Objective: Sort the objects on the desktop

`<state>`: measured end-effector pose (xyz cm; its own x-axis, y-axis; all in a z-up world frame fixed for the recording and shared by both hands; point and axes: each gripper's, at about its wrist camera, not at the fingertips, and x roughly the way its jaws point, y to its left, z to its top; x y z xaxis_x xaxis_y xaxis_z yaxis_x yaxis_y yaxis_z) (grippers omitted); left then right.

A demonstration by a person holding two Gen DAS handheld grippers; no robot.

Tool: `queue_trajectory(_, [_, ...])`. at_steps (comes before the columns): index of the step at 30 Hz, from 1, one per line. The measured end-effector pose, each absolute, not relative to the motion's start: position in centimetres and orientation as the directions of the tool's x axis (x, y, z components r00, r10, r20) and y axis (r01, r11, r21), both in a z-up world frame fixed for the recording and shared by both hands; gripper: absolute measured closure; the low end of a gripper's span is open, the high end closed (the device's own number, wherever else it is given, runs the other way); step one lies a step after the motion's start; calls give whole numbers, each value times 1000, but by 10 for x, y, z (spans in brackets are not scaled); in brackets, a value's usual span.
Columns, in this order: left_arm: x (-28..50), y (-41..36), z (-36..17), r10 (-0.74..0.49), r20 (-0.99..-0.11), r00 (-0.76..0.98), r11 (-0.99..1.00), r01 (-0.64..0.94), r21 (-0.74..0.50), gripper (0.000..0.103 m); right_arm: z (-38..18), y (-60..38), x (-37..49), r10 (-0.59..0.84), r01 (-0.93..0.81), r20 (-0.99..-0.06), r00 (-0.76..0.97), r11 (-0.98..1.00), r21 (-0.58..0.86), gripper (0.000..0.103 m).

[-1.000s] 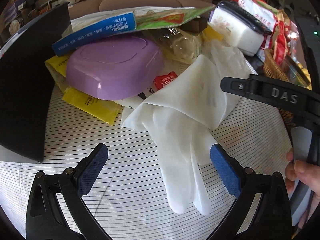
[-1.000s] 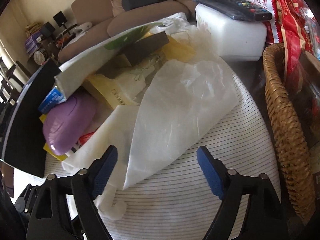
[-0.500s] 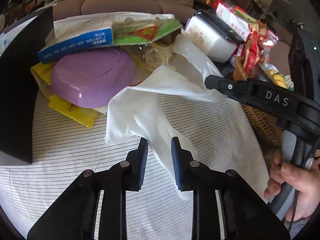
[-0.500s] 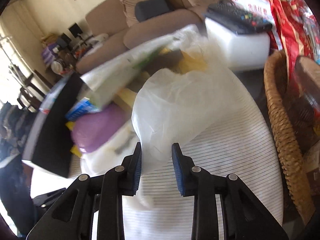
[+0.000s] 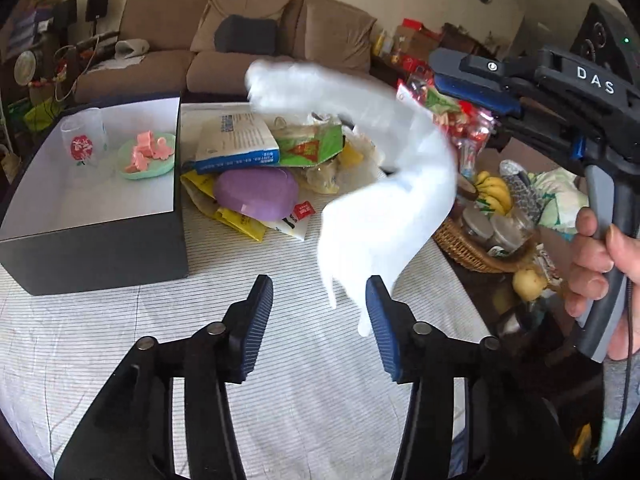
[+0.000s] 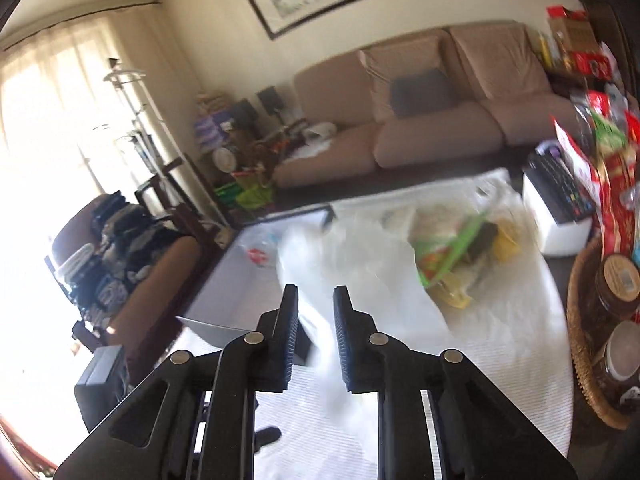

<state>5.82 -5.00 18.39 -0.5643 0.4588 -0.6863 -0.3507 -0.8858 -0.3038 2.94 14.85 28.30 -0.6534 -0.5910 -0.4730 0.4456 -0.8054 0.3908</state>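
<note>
A white plastic glove (image 5: 384, 216) hangs in the air, blurred by motion, above the striped tablecloth (image 5: 120, 344). My right gripper (image 6: 316, 312) is shut on the glove (image 6: 320, 344); it also shows in the left wrist view (image 5: 476, 88) at the upper right, held high. My left gripper (image 5: 320, 316) is open and empty, with the glove's fingers dangling just beyond its right fingertip. A dark box (image 5: 96, 248) with a white inside stands at the left. It holds a glass cup (image 5: 82, 144) and a green dish (image 5: 148, 156) with pink pieces.
A heap with a purple lid (image 5: 256, 194), a blue book (image 5: 236, 144), yellow packets (image 5: 240, 220) and a green bag (image 5: 312, 144) lies mid-table. A wicker basket (image 5: 476, 252) with jars and bananas stands at the right. A white box (image 6: 560, 224) with a remote is behind.
My left gripper has opened and let go of the glove and pulled back. My right gripper has lifted the glove up off the table and swung it left toward the box.
</note>
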Motion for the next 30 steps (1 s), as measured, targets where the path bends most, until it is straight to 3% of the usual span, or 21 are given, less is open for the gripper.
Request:
queue_trajectory(3, [84, -73, 201, 463, -650, -603, -885, -347, -310, 38, 305, 131, 48, -599, 487, -479, -642, -801, 348, 86])
queue_trajectory(6, [99, -93, 200, 432, -662, -613, -901, -319, -293, 36, 308, 119, 59, -557, 488, -529, -640, -827, 279, 84])
queue_trajectory(8, [105, -106, 189, 416, -682, -602, -909, -290, -299, 36, 295, 114, 64, -509, 468, -583, -634, -852, 235, 59])
queue_trajectory(9, [107, -111, 181, 403, -694, -596, -915, -271, -299, 36, 285, 113, 65, -484, 456, -604, -634, -864, 213, 31])
queue_trajectory(10, [109, -117, 173, 390, -708, -588, -921, -249, -301, 36, 272, 114, 63, -468, 448, -621, -628, -871, 204, 22])
queue_trajectory(15, [118, -146, 132, 363, -750, -554, -929, -148, -340, 36, 176, 117, 61, -413, 389, -736, -537, -895, 218, 22])
queue_trajectory(20, [121, -156, 113, 341, -762, -550, -935, -115, -335, 36, 82, 112, 77, -420, 311, -778, -468, -902, 299, 22])
queue_trajectory(27, [117, -155, 103, 358, -762, -540, -928, -119, -352, 36, 45, 78, 80, -368, 289, -776, -513, -925, 247, 24])
queue_trajectory(29, [115, -156, 100, 367, -762, -533, -924, -115, -364, 36, 41, 62, 77, -301, 307, -793, -530, -939, 151, 43])
queue_trajectory(30, [115, -158, 99, 370, -763, -530, -923, -113, -369, 36, 40, 58, 74, -273, 317, -797, -539, -942, 108, 72])
